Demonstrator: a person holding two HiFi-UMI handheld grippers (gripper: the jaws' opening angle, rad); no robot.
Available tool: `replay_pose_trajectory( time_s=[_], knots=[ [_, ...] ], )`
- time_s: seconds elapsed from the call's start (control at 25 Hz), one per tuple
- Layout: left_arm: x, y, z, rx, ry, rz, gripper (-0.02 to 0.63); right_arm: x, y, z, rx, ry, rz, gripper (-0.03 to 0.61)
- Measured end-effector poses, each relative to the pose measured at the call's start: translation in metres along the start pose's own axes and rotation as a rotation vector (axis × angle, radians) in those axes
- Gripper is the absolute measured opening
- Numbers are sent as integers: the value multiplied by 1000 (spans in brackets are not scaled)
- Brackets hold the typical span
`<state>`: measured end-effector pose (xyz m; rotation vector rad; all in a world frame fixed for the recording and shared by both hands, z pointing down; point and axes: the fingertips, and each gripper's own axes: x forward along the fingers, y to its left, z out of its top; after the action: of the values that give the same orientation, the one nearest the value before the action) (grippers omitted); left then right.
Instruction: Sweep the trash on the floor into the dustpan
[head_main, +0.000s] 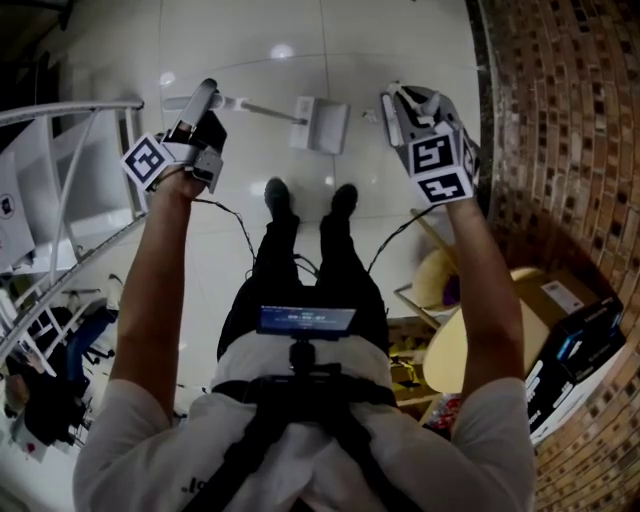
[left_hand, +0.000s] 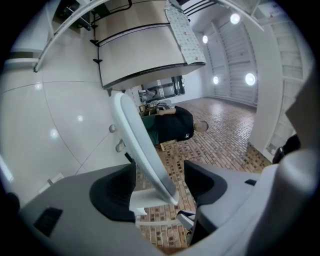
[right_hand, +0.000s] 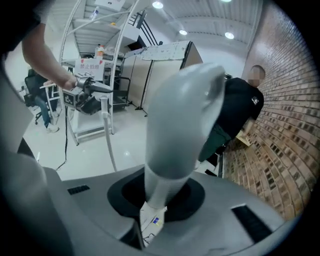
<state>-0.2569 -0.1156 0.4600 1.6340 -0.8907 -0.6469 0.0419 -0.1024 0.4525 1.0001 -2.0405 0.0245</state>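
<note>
A white dustpan (head_main: 322, 125) lies on the glossy floor ahead of my feet. Its long pale handle (head_main: 255, 108) runs left to my left gripper (head_main: 205, 100). In the left gripper view that handle (left_hand: 145, 155) stands between the jaws of the left gripper (left_hand: 160, 187); they are open, with a gap on the right side. My right gripper (head_main: 405, 105) is shut on a thick grey broom handle (right_hand: 180, 125) that fills its own view. The broom's head is hidden. I can make out no trash on the floor.
A white metal rack (head_main: 70, 180) stands at the left. A curved brick wall (head_main: 560, 150) runs along the right, with boxes and a round wooden piece (head_main: 470, 340) beside it. A person in dark clothes (right_hand: 240, 110) bends near the wall. My shoes (head_main: 278, 195) stand behind the dustpan.
</note>
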Motion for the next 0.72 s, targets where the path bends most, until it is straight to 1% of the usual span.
replay_pose_trajectory(
  time_s=[0.12, 0.16, 0.24, 0.28, 0.36, 0.44, 0.6, 0.72],
  knots=[
    [4, 11, 8, -51, -42, 18, 285, 9, 28, 14, 49, -32, 73, 40],
    [4, 12, 11, -64, -56, 11, 256, 10, 34, 15, 87, -43, 89, 41],
    [5, 7, 14, -79, -78, -44, 148, 10, 40, 17, 173, -69, 99, 42],
    [6, 1, 16, -84, -82, -79, 50, 9, 40, 19, 207, -84, 96, 43],
    [7, -6, 15, -97, -78, -125, 44, 7, 37, 24, 256, -112, 84, 43],
    [5, -9, 11, -115, -82, -149, 31, 6, 32, 28, 297, -137, 65, 43],
    [1, -14, 1, -113, -92, -183, 28, 4, 17, 40, 391, -200, 36, 44],
    [-1, -17, -5, -112, -97, -191, 28, 1, 11, 54, 463, -253, 35, 43]
  ],
)
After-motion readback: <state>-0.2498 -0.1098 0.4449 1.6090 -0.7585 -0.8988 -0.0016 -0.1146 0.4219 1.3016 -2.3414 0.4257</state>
